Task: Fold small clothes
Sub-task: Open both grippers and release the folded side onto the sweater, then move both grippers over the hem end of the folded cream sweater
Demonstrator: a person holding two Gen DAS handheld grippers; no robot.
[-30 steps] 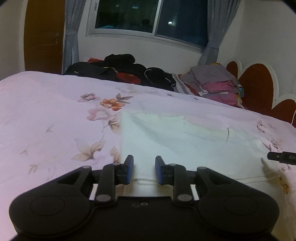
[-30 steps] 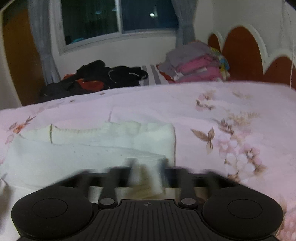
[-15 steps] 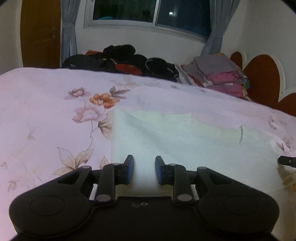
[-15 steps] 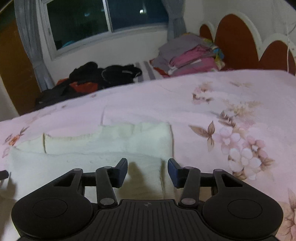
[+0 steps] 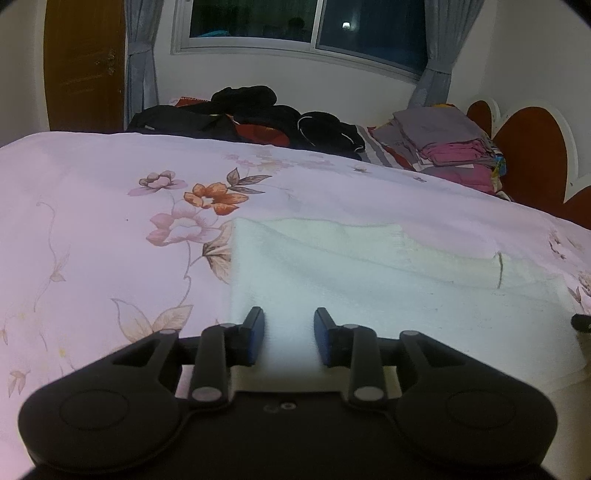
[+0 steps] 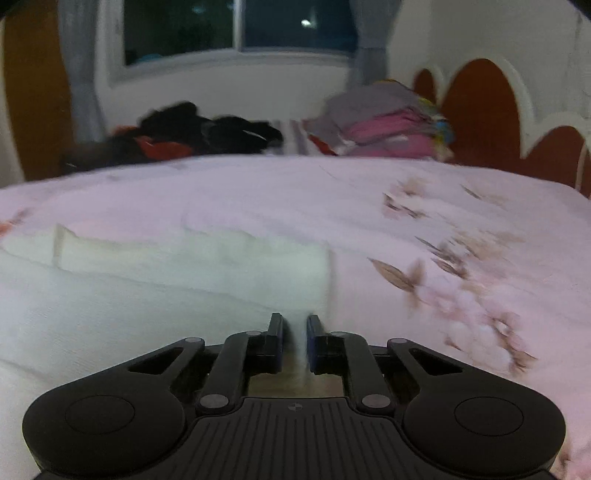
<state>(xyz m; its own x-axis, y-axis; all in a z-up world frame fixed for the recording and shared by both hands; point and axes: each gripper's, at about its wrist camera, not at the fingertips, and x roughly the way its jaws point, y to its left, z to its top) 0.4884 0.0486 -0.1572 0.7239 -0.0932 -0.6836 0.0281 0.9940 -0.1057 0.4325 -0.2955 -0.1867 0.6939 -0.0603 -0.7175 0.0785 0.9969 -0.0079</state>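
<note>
left gripper (image 5: 289, 338) sits low over the near edge of the white garment (image 5: 369, 295), its blue-padded fingers (image 5: 255, 339) spread wide with bare cloth showing between them, gripping nothing. over on the other side, the right gripper (image 6: 294, 341) has its fingers drawn close, leaving only a narrow slot, and a ridge of the white garment (image 6: 166, 295) stands up in that slot; it looks pinched there, near the cloth's right corner. the picture on that side is smeared with motion. the garment lies flat on the bed in the middle, soft and slightly ribbed, roughly rectangular, with a folded upper layer whose edge runs across it and a short slit near one end. under it, the bedsheet (image 5: 110, 221) is pale pink, smooth, printed with orange and mauve flowers and brown leaves. at the far side, a heap of dark clothes (image 5: 258, 118) slumps loose, and beside it a neat stack of folded clothes (image 5: 450, 147) in grey and pink. behind that, a scalloped headboard (image 5: 528, 162), brown panels edged in white, and a window (image 5: 306, 22) with grey curtains.
</note>
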